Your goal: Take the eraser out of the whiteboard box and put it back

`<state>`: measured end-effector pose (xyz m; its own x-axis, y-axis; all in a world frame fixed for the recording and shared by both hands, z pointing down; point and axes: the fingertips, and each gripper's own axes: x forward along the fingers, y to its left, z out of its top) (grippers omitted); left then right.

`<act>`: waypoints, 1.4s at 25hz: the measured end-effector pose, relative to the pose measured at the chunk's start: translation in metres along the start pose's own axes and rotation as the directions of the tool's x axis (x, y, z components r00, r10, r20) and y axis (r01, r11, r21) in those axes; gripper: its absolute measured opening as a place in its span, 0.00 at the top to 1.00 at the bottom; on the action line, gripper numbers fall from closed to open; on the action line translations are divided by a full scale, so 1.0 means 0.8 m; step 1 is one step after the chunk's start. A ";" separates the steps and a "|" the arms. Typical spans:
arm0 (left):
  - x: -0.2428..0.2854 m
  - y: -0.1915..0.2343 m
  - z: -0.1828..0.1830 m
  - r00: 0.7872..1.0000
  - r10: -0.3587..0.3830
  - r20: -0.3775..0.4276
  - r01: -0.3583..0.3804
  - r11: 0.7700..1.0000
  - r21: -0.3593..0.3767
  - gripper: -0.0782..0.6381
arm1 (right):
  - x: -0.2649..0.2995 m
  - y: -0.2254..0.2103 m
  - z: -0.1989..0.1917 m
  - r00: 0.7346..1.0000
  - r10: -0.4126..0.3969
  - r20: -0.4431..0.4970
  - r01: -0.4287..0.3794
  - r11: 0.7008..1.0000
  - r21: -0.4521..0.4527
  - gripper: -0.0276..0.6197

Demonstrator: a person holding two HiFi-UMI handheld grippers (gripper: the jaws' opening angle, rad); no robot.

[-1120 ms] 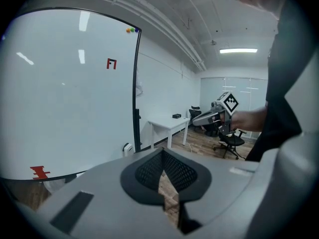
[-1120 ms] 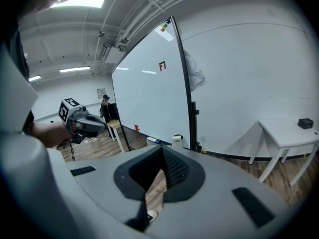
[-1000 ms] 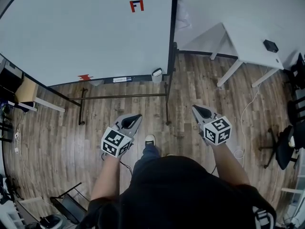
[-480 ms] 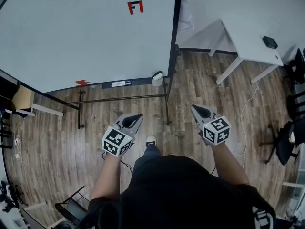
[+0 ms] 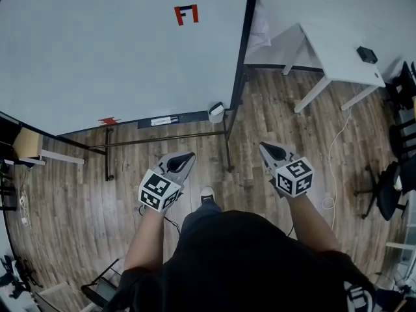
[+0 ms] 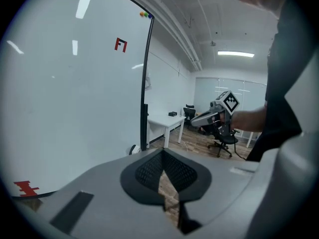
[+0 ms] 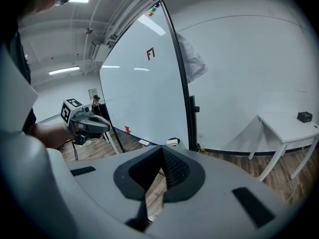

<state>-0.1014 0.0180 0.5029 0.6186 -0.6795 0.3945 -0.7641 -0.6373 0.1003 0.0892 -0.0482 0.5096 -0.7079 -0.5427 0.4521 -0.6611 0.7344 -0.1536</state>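
Observation:
The whiteboard (image 5: 117, 51) fills the upper left of the head view, with a red mark (image 5: 186, 14) on it. A small white box (image 5: 216, 112) hangs at the board's lower right corner, by the black frame post; it also shows in the left gripper view (image 6: 133, 149) and the right gripper view (image 7: 173, 142). I cannot make out the eraser. My left gripper (image 5: 188, 156) and right gripper (image 5: 265, 147) are held side by side above the wooden floor, well short of the box. Both point toward the board, shut and empty (image 6: 162, 153) (image 7: 162, 151).
The board's stand has black floor bars (image 5: 162, 136) in front of my feet. A white table (image 5: 338, 57) with a small black object (image 5: 366, 54) stands at the right. Office chairs (image 5: 390, 187) and a white cable (image 5: 328, 197) are on the floor at the right.
The board and its box have come nearer and lower in the head view as the person steps toward them. Both grippers keep the same pose, shut.

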 end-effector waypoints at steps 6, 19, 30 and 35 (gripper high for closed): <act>0.007 0.034 0.010 1.000 -0.020 0.007 0.020 1.000 0.001 0.88 | 0.026 0.000 0.016 1.000 -0.007 0.001 0.007 1.000 0.001 0.96; 0.008 0.095 0.045 0.997 -0.069 0.030 0.068 0.997 0.024 0.88 | 0.060 0.003 0.065 0.999 -0.044 0.021 0.044 0.999 0.009 0.96; 0.005 0.133 0.055 0.993 -0.104 0.053 0.101 0.993 0.056 0.88 | 0.083 0.017 0.082 0.996 -0.079 0.034 0.079 0.997 0.006 0.96; -0.001 0.142 0.054 0.991 -0.122 0.061 0.119 0.991 0.057 0.88 | 0.086 0.026 0.087 0.995 -0.095 0.031 0.095 0.995 -0.001 0.96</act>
<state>-0.1807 -0.0696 0.4745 0.7172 -0.6175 0.3229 -0.6735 -0.7332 0.0938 0.0095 -0.0984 0.4765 -0.6492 -0.6223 0.4374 -0.7251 0.6800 -0.1086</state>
